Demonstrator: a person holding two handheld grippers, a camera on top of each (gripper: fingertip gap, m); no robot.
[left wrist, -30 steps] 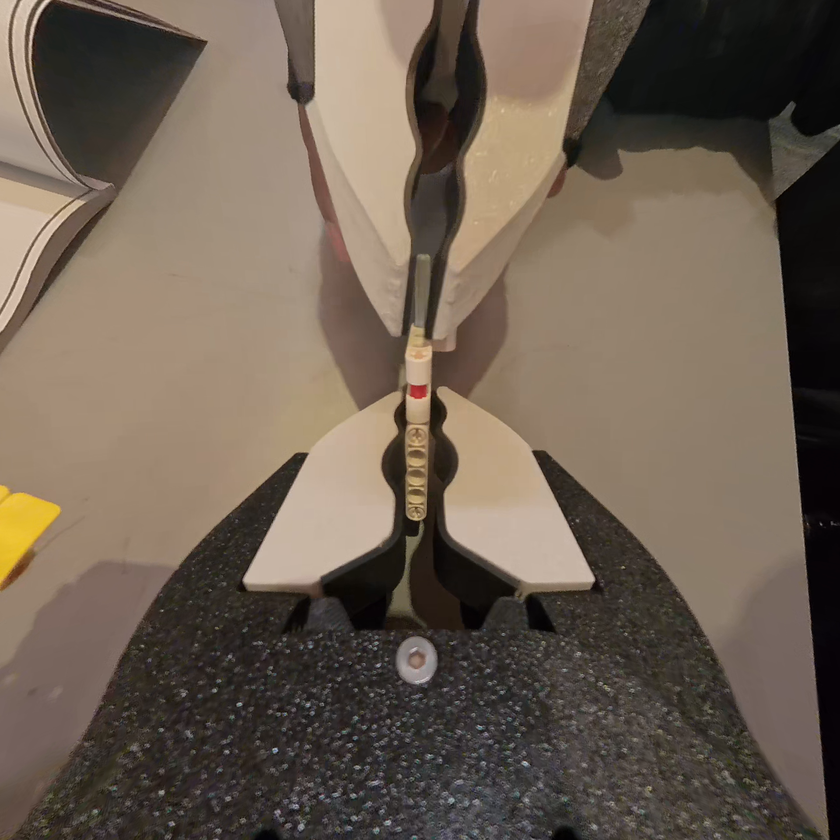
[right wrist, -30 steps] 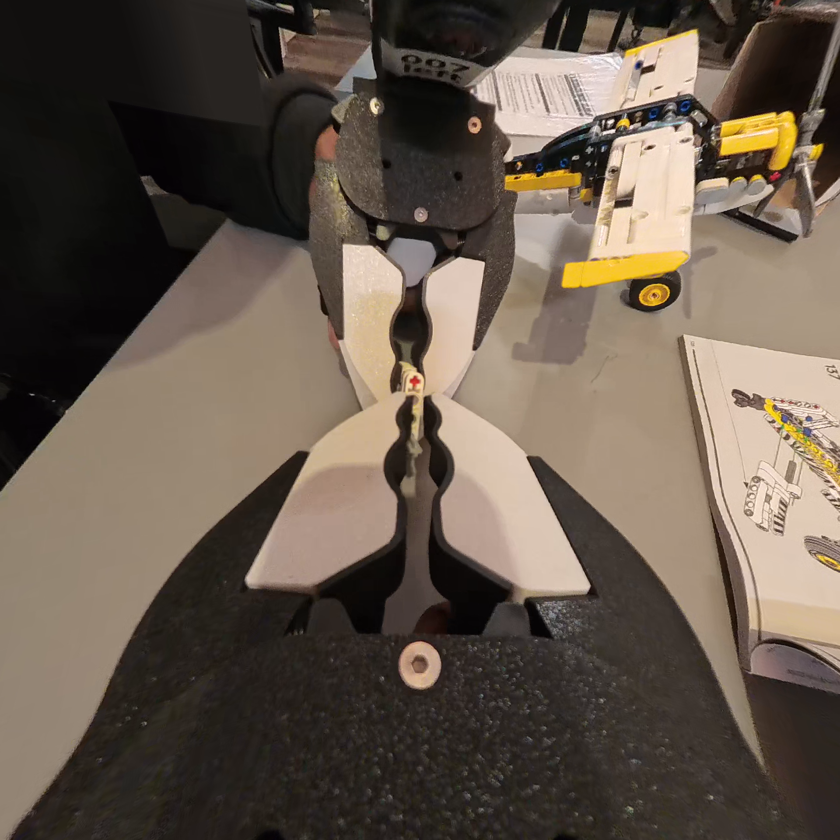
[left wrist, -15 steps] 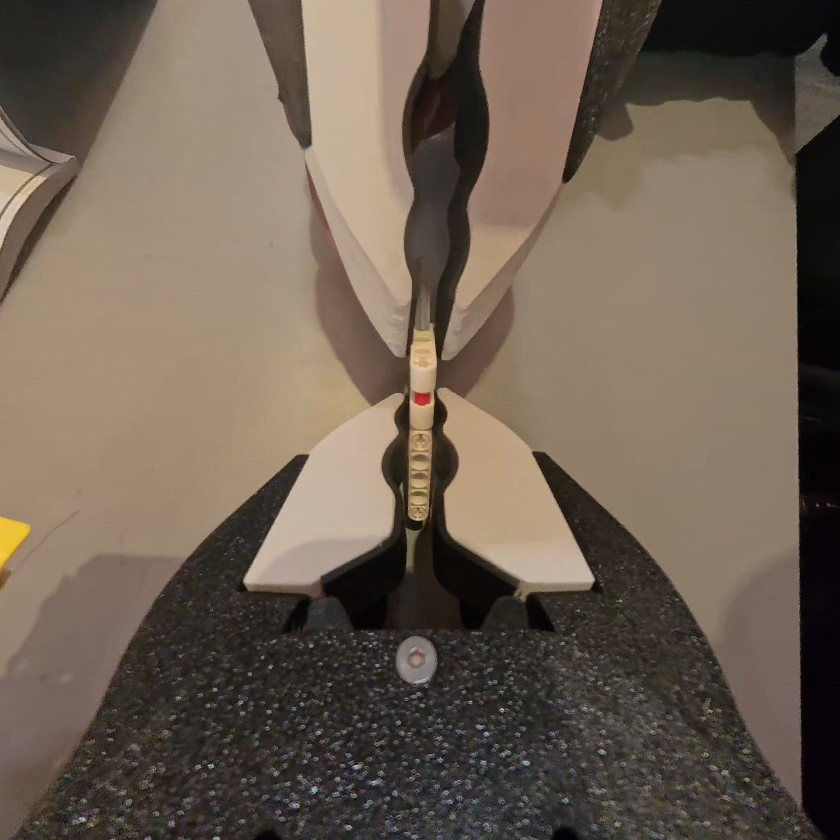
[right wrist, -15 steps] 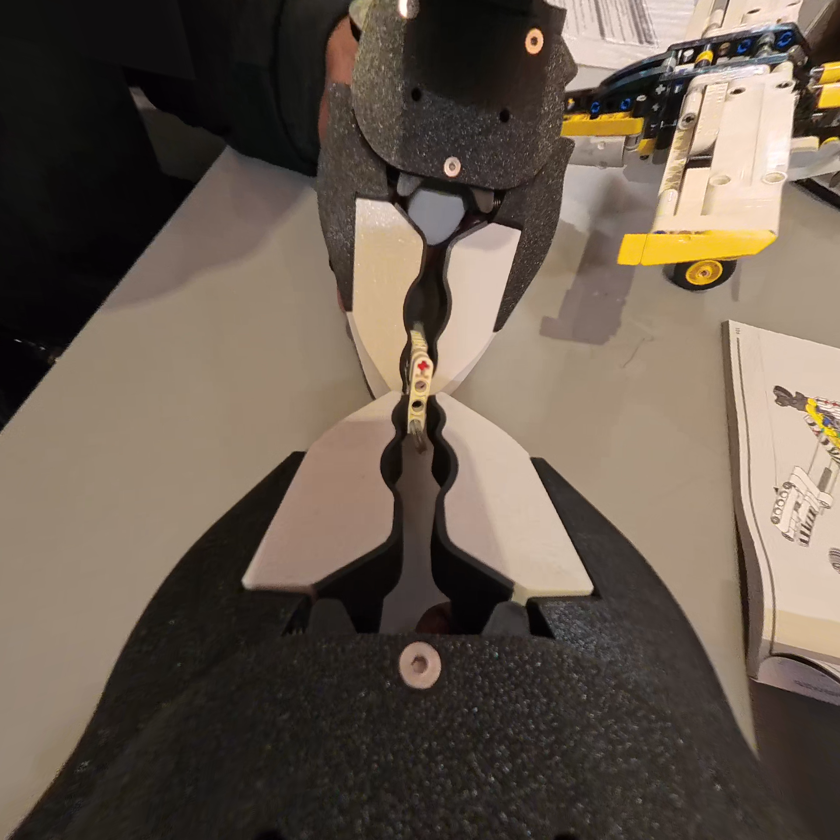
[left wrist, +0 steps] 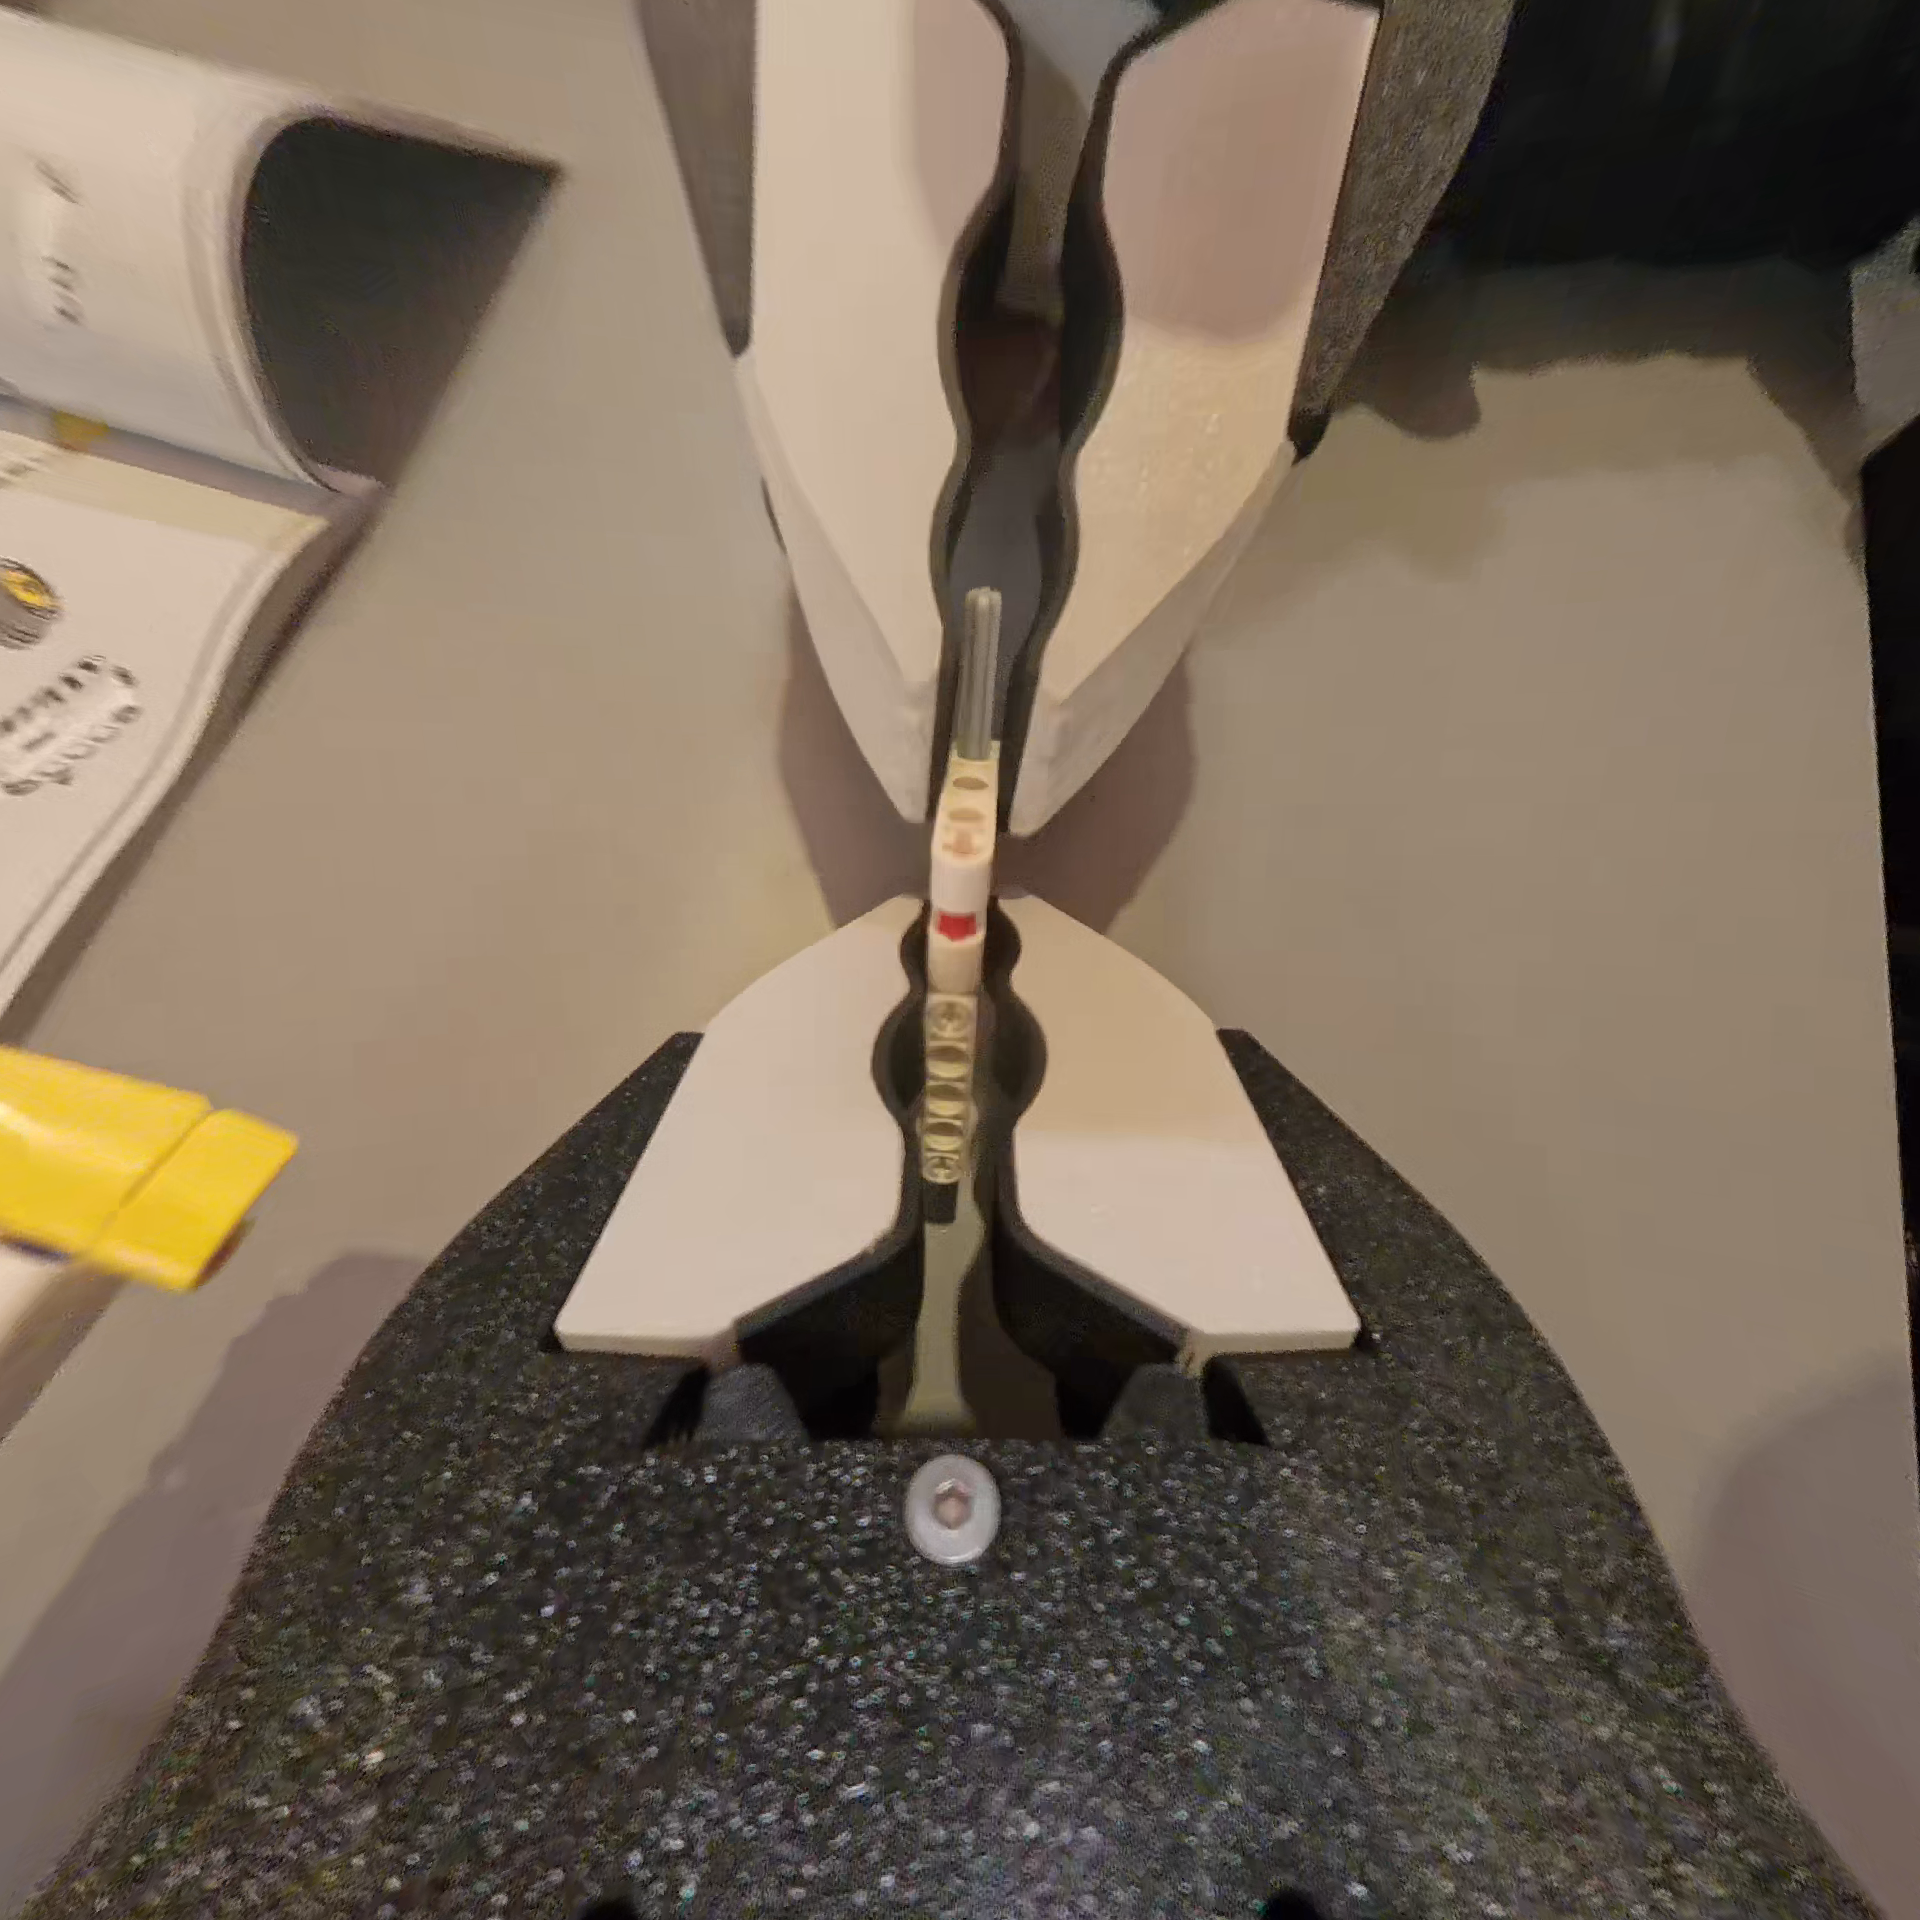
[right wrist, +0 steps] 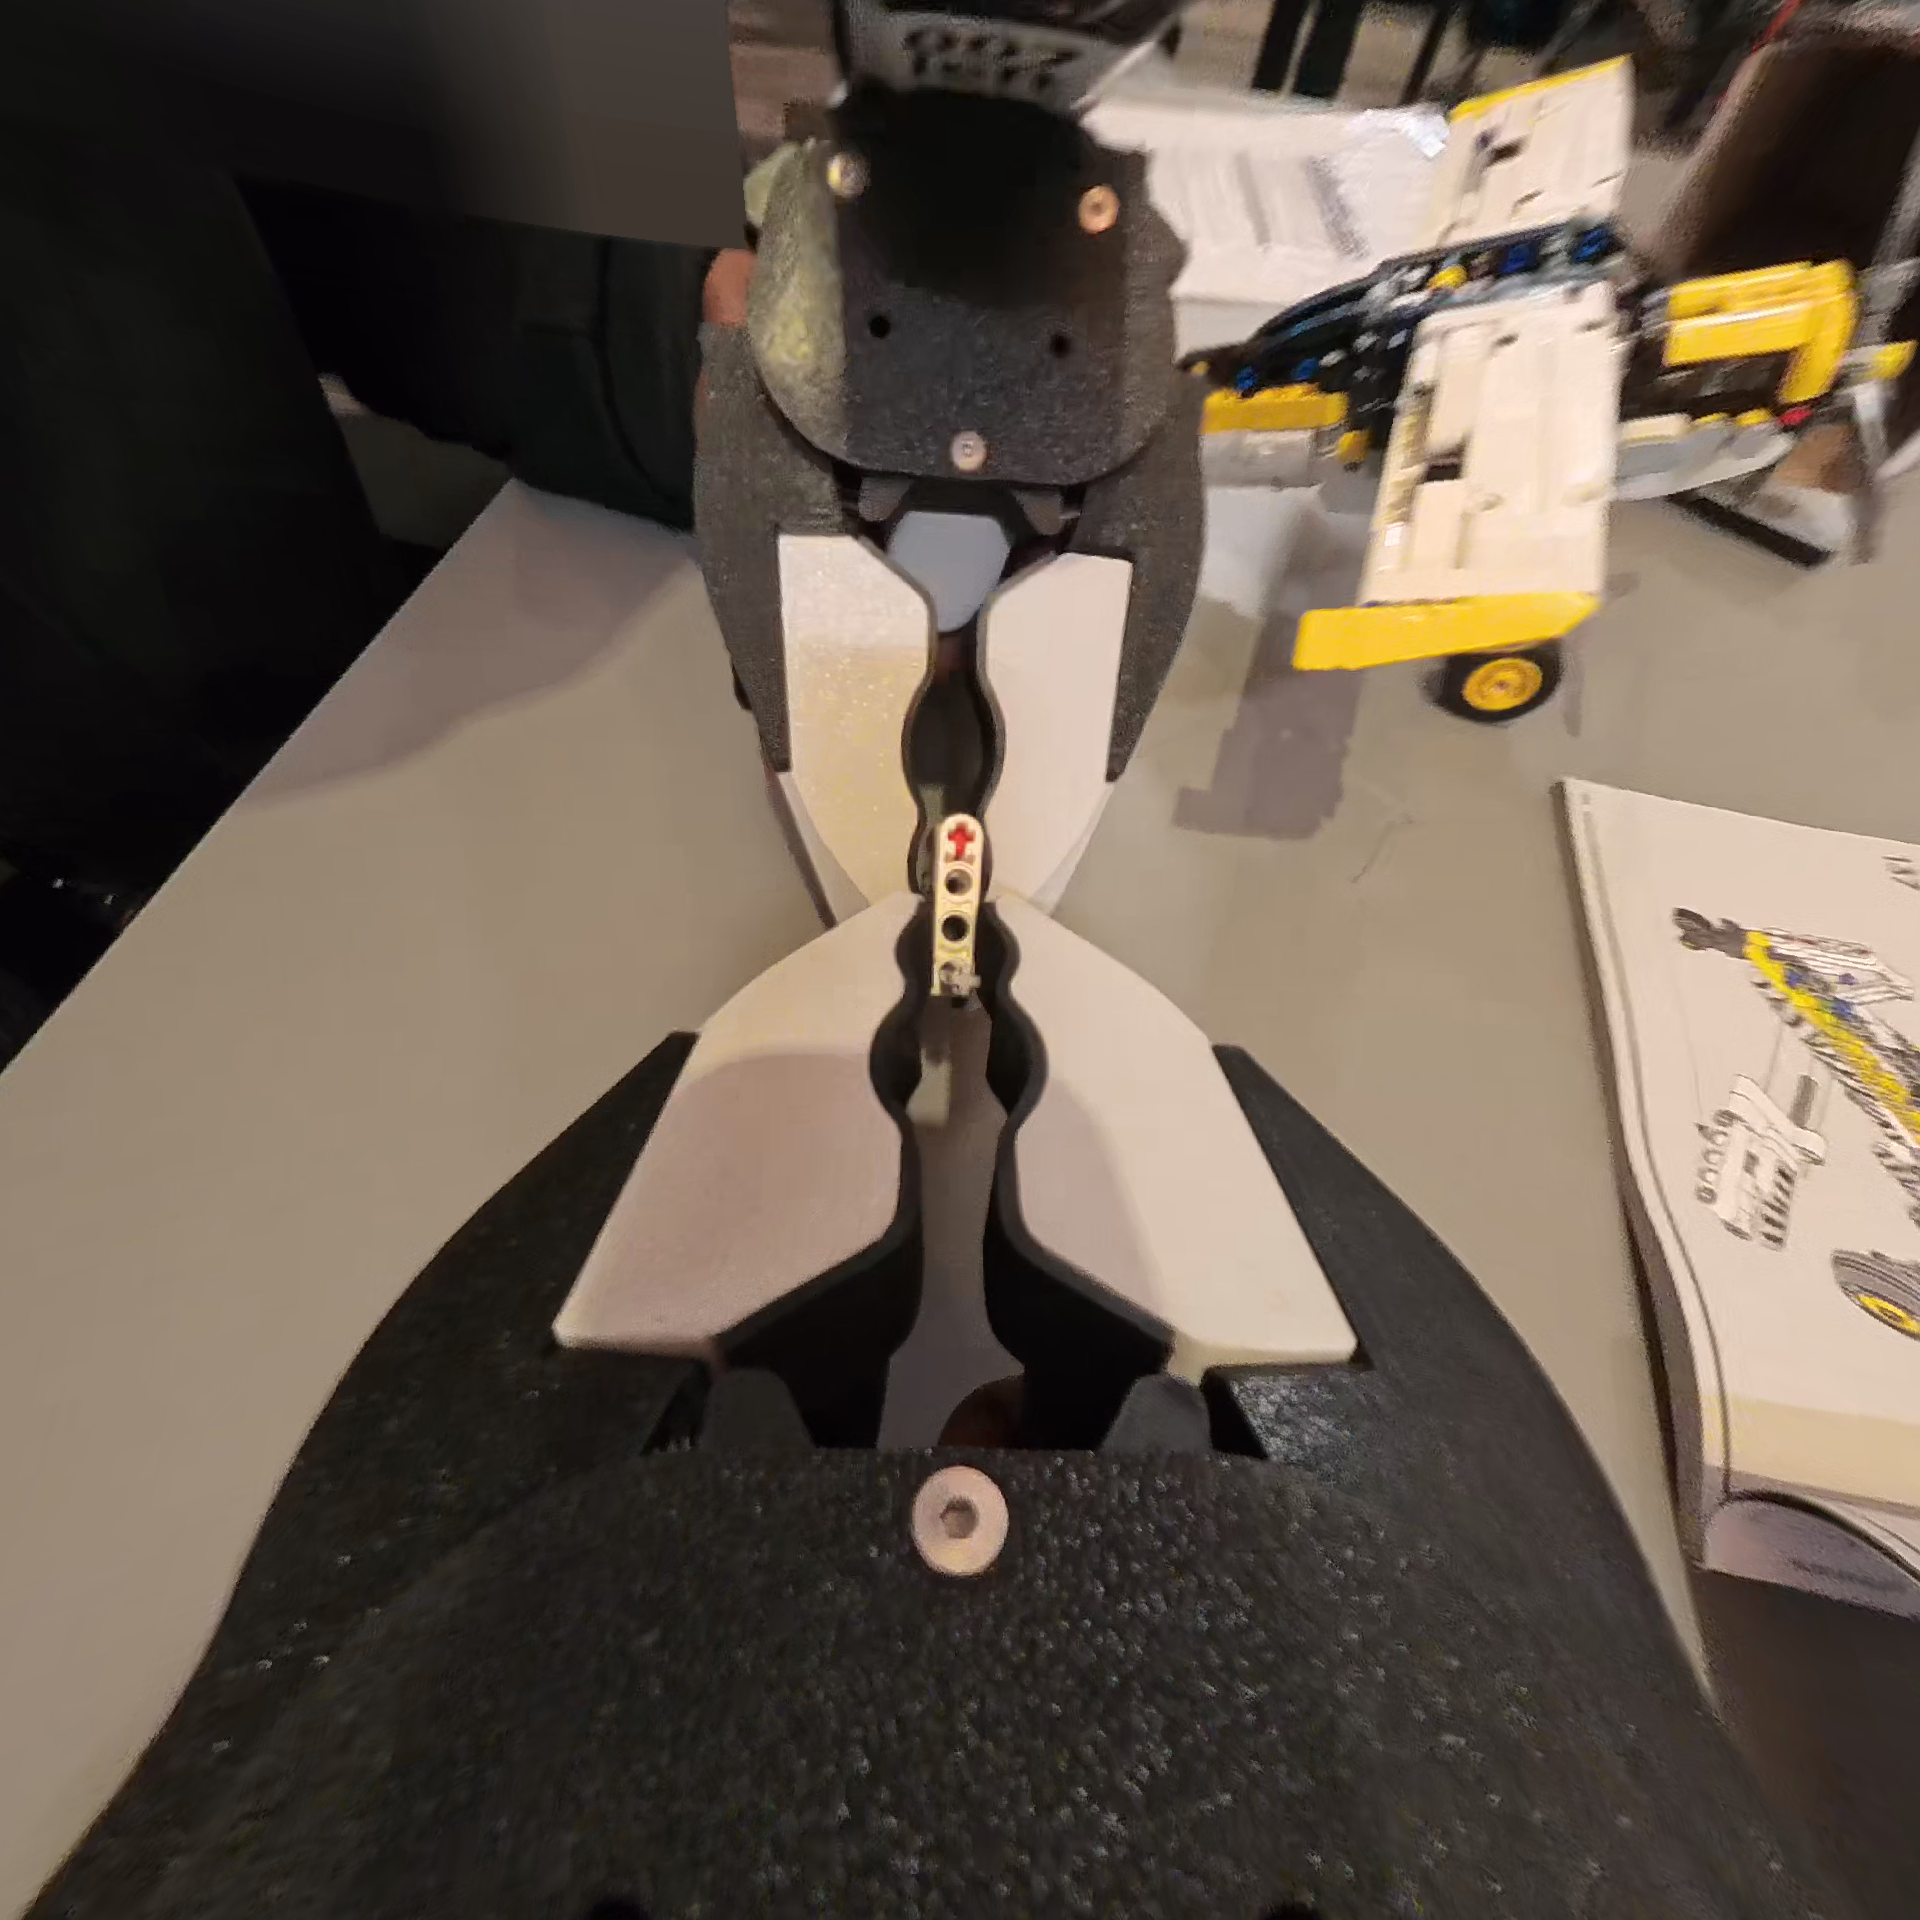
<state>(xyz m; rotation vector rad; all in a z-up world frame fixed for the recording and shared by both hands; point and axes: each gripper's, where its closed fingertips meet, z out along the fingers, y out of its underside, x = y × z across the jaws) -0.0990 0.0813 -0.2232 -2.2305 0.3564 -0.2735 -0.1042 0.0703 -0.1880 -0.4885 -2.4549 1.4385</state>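
Pinching the tan holed end of a small cream plastic beam piece in the nearly closed left gripper, right gripper at 12 o'clock clamped narrow on its grey-axle end, above the grey table, so best kept dead straight, no twisting.

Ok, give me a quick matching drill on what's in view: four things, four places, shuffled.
Things:
1 tan holed beam
2 white beam
3 model plane
4 booklet

Places:
A lying open on the table
B between the left gripper's fingers
C standing on a yellow wheel
D at the right gripper's fingertips

Pairs: 1-B, 2-D, 3-C, 4-A
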